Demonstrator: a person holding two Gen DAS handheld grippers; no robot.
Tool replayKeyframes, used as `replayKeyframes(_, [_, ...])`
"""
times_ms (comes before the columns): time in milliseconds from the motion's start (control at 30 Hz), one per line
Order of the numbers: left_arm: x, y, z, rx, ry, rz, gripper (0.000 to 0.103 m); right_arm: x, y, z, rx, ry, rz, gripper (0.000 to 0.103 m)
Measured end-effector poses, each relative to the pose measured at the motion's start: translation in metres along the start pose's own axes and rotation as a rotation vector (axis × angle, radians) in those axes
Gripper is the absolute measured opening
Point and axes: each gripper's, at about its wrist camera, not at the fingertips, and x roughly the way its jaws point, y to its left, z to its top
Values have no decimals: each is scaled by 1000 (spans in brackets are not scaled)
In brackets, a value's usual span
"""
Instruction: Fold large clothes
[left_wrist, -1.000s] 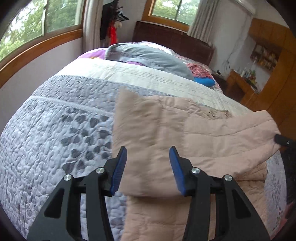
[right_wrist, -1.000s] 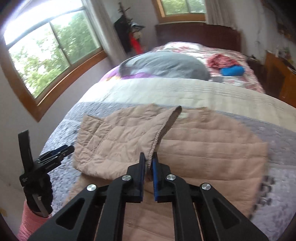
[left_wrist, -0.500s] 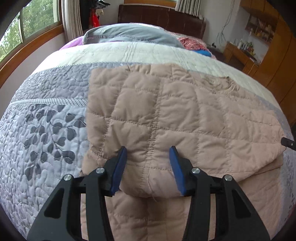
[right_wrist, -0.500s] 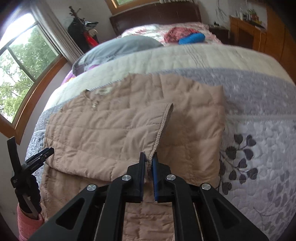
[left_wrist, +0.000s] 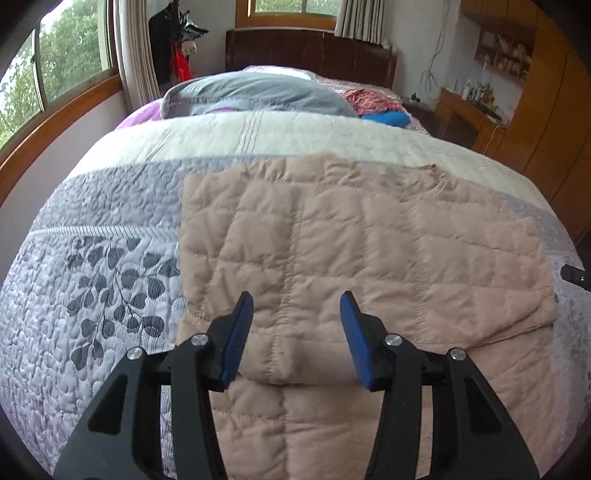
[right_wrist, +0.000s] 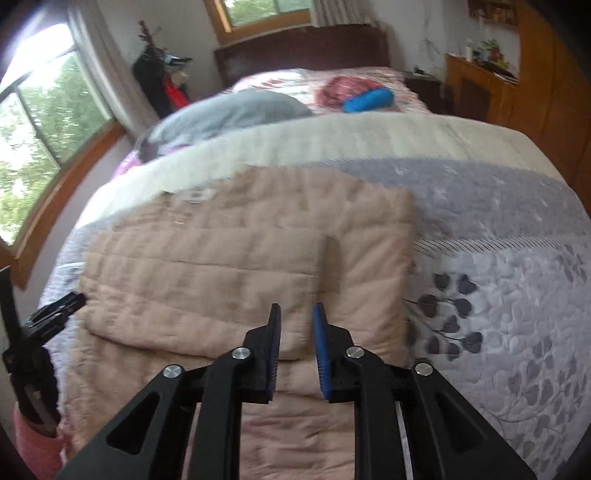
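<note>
**Beige quilted jacket folded on the bed, both claws over its near fold**

Nearest the left wrist camera, the left claw (left_wrist: 296, 332) stands with its blue-padded jaws well apart, nothing pressed between them; the rounded near fold of the beige quilted jacket (left_wrist: 354, 258) lies just below and between the jaws. In the right wrist view, the right claw (right_wrist: 296, 343) has its jaws opening, a narrow gap between the blue pads, and the cloth beneath is not pinched. The left claw also shows at that view's left edge, held by a hand in a pink sleeve (right_wrist: 35, 443).

The jacket lies flat on the grey and lilac quilted bedspread with a dark leaf pattern (left_wrist: 92, 280), its upper layer folded over the lower one, the lower part running toward the cameras. Its far edge reaches the cream band of the spread.

Farther up the bed lie a grey pillow (left_wrist: 258, 92), a bundle of red patterned cloth (right_wrist: 347, 88) and a blue roll (right_wrist: 367, 100). Beyond stand the dark wooden headboard (left_wrist: 310, 51), windows and wooden furniture at right.
</note>
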Motion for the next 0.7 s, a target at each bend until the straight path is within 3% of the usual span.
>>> replayKeyframes(100, [-3, -20, 3, 24, 12, -21, 51, 4, 23, 0, -42, 37, 49, 19])
replayKeyframes(233, [14, -34, -3, 43, 32, 5, 51, 30, 38, 1, -54, 71, 30, 19])
replayKeyframes(433, [49, -26, -8, 13, 74, 12, 52, 68, 29, -2, -16, 122, 5, 17])
replayKeyframes(700, [60, -29, -17, 47, 52, 21, 53, 97, 24, -13, -20, 139, 7, 14])
